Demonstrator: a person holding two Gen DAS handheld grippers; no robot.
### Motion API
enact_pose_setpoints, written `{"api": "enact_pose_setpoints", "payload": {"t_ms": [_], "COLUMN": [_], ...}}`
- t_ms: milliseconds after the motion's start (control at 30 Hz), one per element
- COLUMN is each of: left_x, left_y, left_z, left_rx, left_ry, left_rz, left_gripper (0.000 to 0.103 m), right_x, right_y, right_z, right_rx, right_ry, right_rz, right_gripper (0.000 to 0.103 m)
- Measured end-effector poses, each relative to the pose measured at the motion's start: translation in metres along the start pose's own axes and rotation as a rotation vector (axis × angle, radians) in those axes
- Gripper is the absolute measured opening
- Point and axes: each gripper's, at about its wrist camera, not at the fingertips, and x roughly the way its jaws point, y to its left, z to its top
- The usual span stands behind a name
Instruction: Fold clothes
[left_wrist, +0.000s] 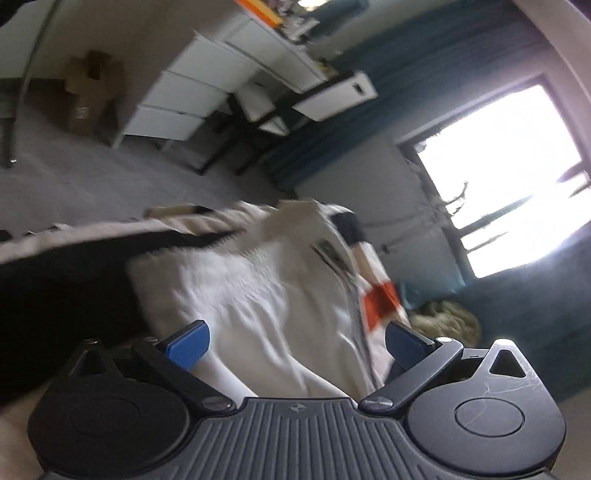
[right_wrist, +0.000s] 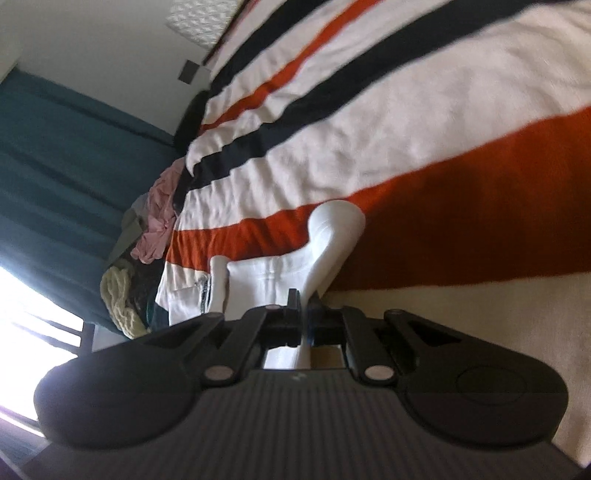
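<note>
While the right gripper (right_wrist: 303, 306) sits with its fingers pressed together on an edge of the white garment (right_wrist: 273, 275), low centre of the right wrist view, the cloth runs up and away over the striped blanket (right_wrist: 406, 122), one end curled into a loop against an orange band; the left gripper (left_wrist: 295, 345) hangs with blue pads (left_wrist: 188, 345) wide apart over the same white garment (left_wrist: 258, 295), mid-frame in a blurred left view. Judged: a fold in progress or being finished, cannot say which. To do it well, keep the pinched edge taut and level, match edge to edge, smooth creases before letting go. No legible writing; a small mark on each gripper body, unreadable. Other clothes (right_wrist: 155, 218) heaped at centre left
</note>
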Motion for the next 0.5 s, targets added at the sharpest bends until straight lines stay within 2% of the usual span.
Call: {"api": "enact_pose_setpoints", "payload": {"t_ms": [67, 133, 200, 233, 300, 433, 500], "left_x": [0.001, -0.006, -0.009, -0.01, -0.013, -0.006, 0.005], "left_y": [0.016, 0.03, 0.037, 0.037, 0.04, 0.036, 0.035], "left_z": [0.002, 0.002, 0.005, 0.006, 0.007, 0.01, 0.012], "left_rx": [-0.061, -0.138, -0.169, -0.17, -0.181, -0.139, -0.126], "left_ry": [0.017, -0.011, -0.04, -0.04, -0.042, -0.009, 0.051], "left_rz": [-0.006, -0.027, 0.002, 0.049, 0.089, 0.08, 0.066], "left_gripper": [0.101, 0.1, 0.103, 0.103, 0.103, 0.103, 0.102], "right_x": [0.003, 0.004, 0.002, 0.001, -0.004, -0.004, -0.001], "right_y": [-0.008, -0.015, -0.019, -0.02, -0.021, -0.021, -0.022], "right_z": [0.002, 0.004, 0.004, 0.005, 0.004, 0.002, 0.001], "right_rx": [0.043, 0.063, 0.063, 0.063, 0.073, 0.083, 0.091], "right_ry": [0.029, 0.056, 0.072, 0.075, 0.066, 0.075, 0.084], "right_rz": [-0.015, -0.037, -0.053, -0.059, -0.061, -0.059, -0.064], "right_gripper": [0.006, 0.006, 0.006, 0.006, 0.006, 0.006, 0.006]}}
